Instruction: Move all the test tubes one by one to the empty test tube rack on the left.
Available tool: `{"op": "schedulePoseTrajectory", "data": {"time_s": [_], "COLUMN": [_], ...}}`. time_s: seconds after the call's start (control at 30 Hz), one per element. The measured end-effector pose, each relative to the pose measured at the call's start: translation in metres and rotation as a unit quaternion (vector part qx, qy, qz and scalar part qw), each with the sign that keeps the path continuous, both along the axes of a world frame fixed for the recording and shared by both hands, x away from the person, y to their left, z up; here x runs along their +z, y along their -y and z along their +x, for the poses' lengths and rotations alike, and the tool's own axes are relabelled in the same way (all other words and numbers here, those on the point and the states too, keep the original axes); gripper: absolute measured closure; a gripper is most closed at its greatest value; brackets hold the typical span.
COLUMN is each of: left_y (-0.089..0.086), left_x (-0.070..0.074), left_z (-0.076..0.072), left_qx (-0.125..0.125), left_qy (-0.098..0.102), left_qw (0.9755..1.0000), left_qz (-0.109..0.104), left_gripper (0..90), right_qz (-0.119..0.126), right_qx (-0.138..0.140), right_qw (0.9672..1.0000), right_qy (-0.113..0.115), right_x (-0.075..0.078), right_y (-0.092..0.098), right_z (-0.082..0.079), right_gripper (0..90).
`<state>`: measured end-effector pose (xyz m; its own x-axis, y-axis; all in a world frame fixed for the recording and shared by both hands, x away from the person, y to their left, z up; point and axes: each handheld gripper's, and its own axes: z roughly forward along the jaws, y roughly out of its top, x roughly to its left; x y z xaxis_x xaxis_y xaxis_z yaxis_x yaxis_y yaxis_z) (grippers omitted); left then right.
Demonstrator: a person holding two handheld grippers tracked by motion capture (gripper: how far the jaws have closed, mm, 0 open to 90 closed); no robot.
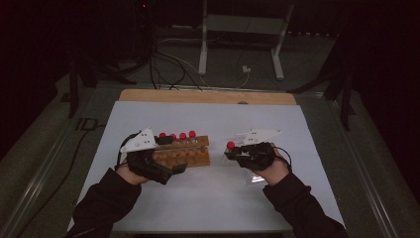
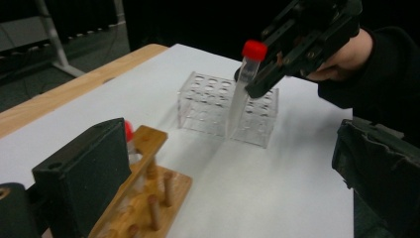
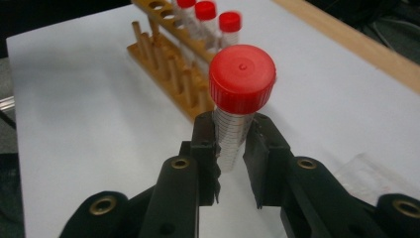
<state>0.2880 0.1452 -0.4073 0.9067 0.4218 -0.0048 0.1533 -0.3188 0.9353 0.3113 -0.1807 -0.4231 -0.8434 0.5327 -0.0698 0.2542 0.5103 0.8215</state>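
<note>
White sheet on a wooden desk (image 1: 148,95), dark room behind, two racks and capped tubes on it.

Right hand-held gripper (image 3: 232,148) pinches a clear tube with a red cap (image 3: 241,78) just below the cap, its jaws pressed against the graduated wall; in the left gripper view this tube hangs slightly tilted above the clear plastic rack (image 2: 208,104), tip close over its holes. Left hand-held gripper (image 1: 171,154) sits at the near-left end of the wooden rack (image 1: 190,156), jaws spread wide with that end between them, one jaw against it. Other red-capped tubes (image 3: 230,22) stand upright in the wooden rack's far row.
</note>
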Motion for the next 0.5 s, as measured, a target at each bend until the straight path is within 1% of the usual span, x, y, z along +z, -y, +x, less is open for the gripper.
{"op": "schedulePoseTrajectory", "data": {"time_s": [0.07, 0.1, 0.2, 0.27, 0.3, 0.37, 0.43, 0.5], "left_y": [0.006, 0.009, 0.020, 0.027, 0.031, 0.037, 0.044, 0.050], "left_x": [-0.002, -0.003, -0.007, -0.010, -0.011, -0.014, -0.017, -0.019], "left_z": [-0.001, -0.001, -0.003, -0.004, -0.005, -0.006, -0.007, -0.008], "left_qx": [-0.010, -0.014, -0.028, -0.038, -0.041, -0.050, -0.058, -0.065], "left_qy": [-0.001, -0.004, -0.006, -0.005, -0.006, -0.006, -0.008, -0.007], "left_qw": [0.9999, 0.9999, 0.9996, 0.9992, 0.9991, 0.9986, 0.9982, 0.9976], "left_qz": [0.003, 0.001, 0.007, 0.011, 0.011, 0.015, 0.017, 0.021], "left_gripper": [2.1, 2.1, 2.1, 2.2, 3.2, 4.5, 5.6, 7.5], "right_qz": [-0.002, -0.001, 0.002, -0.002, 0.000, -0.008, -0.003, -0.003], "right_qx": [0.005, 0.008, 0.015, 0.020, 0.023, 0.026, 0.032, 0.034], "right_qw": [1.0000, 1.0000, 0.9998, 0.9997, 0.9995, 0.9994, 0.9991, 0.9990], "right_qy": [-0.002, -0.005, -0.012, -0.017, -0.019, -0.022, -0.027, -0.027], "right_x": [-0.004, -0.006, -0.013, -0.017, -0.019, -0.024, -0.026, -0.027], "right_y": [-0.004, -0.006, -0.010, -0.013, -0.014, -0.018, -0.020, -0.022], "right_z": [-0.005, -0.007, -0.013, -0.017, -0.018, -0.022, -0.025, -0.027], "right_gripper": [75.6, 75.6, 75.6, 75.7, 75.6, 75.6, 75.6, 75.6]}}
